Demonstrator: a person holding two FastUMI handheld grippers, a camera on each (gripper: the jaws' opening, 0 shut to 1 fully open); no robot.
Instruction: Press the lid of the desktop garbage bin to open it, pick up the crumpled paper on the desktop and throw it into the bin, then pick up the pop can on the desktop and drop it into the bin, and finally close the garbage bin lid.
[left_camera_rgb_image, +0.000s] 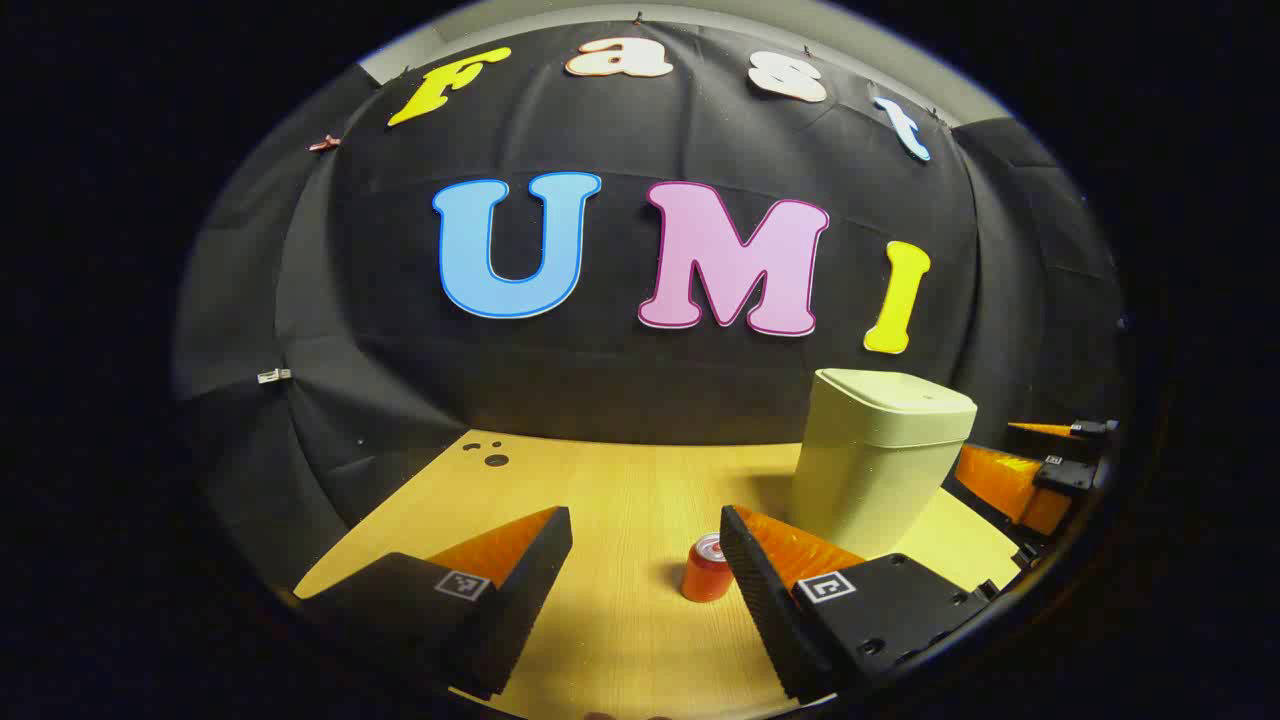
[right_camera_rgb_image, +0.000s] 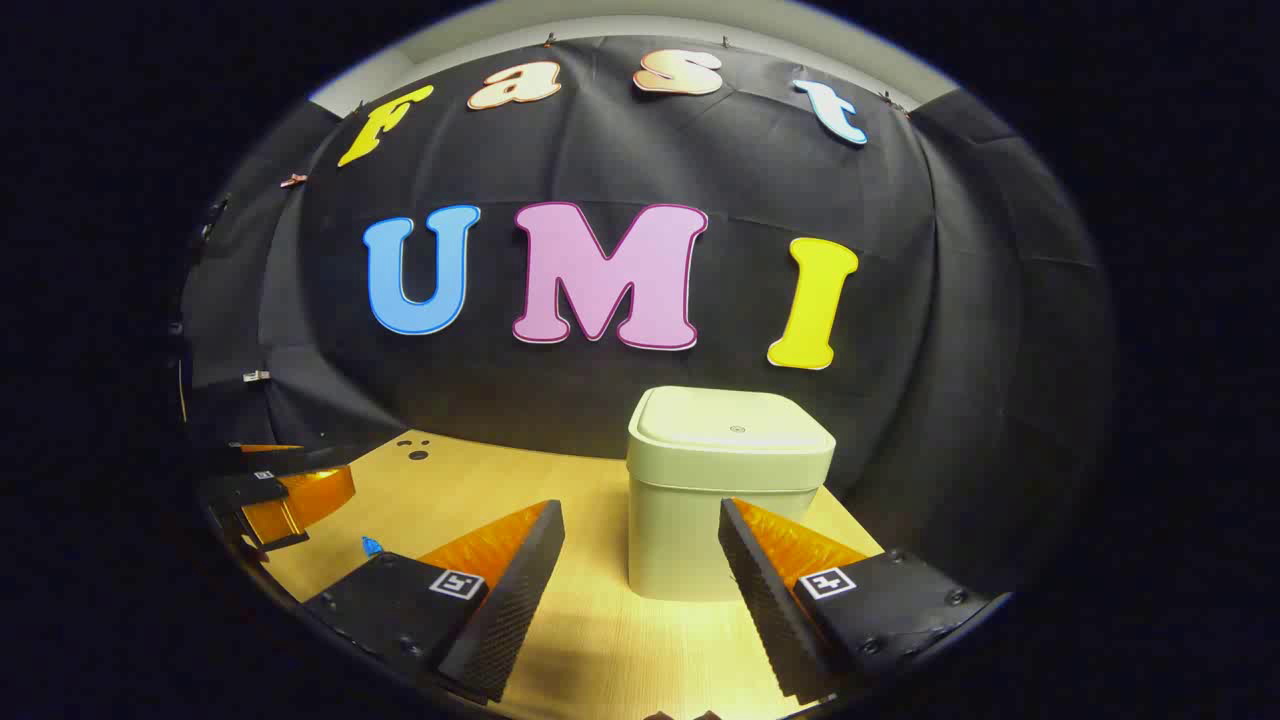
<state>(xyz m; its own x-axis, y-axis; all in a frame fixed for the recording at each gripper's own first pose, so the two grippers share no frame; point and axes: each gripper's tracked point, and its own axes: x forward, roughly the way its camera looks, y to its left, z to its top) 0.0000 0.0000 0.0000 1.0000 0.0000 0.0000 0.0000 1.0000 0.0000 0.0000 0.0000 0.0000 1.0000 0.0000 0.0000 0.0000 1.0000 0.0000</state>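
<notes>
Left gripper (left_camera_rgb_image: 645, 545): low centre of the left gripper view, fingers spread wide with nothing between them, above the wooden desktop (left_camera_rgb_image: 620, 480).
Pop can (left_camera_rgb_image: 706, 568): upright on the desktop just beside the inner edge of this gripper's right-hand finger, lower centre; likely awaiting its later turn.
Right gripper (right_camera_rgb_image: 642, 540): bottom centre of the right gripper view, fingers parted and empty, pointed straight at the bin, probably lining up to press the lid.
Garbage bin (right_camera_rgb_image: 728, 490): centre of that view, farther back near the cloth wall; lid (right_camera_rgb_image: 735, 420) down flat, so opening appears not yet done.
Crumpled paper: I cannot tell where it lies.
</notes>
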